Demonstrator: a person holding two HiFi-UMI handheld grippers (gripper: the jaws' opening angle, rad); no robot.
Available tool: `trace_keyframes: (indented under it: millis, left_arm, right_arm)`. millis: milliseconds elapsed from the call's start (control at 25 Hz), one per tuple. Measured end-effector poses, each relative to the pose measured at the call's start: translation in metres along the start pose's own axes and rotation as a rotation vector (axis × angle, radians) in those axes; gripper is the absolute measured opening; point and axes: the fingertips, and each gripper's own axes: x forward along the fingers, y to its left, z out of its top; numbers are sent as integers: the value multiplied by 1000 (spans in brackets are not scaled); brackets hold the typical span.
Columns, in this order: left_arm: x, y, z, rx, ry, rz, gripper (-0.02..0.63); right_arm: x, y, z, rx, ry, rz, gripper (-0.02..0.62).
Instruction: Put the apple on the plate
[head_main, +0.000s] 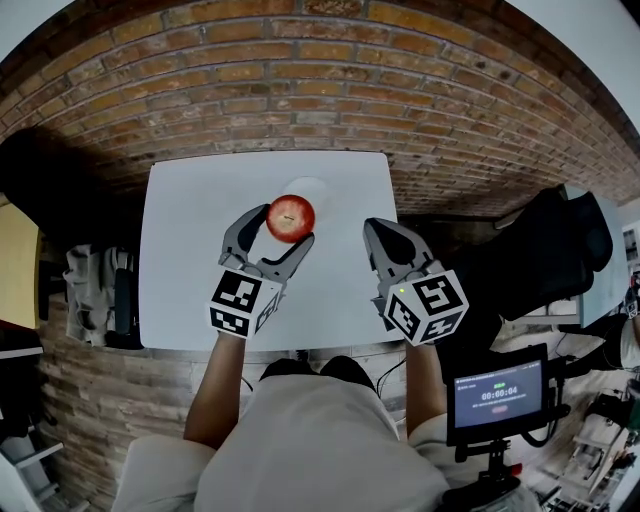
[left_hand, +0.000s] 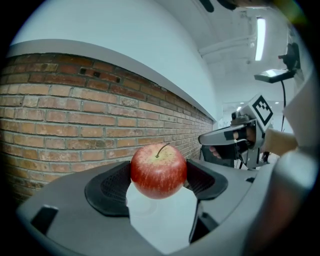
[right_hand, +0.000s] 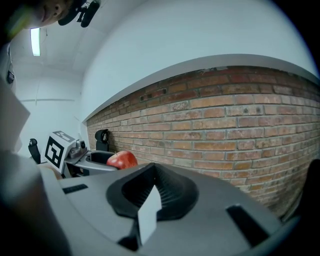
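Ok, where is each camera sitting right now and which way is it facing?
Head view: on the person's head, looking steeply down at the white table; shows both forearms, left tongs holding the apple, right tongs.
Left gripper view: rides the left tongs, facing the brick wall along jaws clamped on the apple; right tongs at its right.
Right gripper view: rides the right tongs, facing the same wall, jaws together, empty.
Shared: all three show the apple.

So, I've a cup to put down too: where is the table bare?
Bare: the table's left part, from its left edge to the left tongs, and the near strip between them and the right tongs. Crowded: the far middle, where the left tongs hold the apple by the plate.
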Motion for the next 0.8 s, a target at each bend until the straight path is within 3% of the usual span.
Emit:
trace_keyframes:
  millis: [800]
  left_arm:
    - [39, 22, -19, -20, 55, 12, 357]
  right_arm:
    - [34, -21, -15, 52, 39, 19, 3]
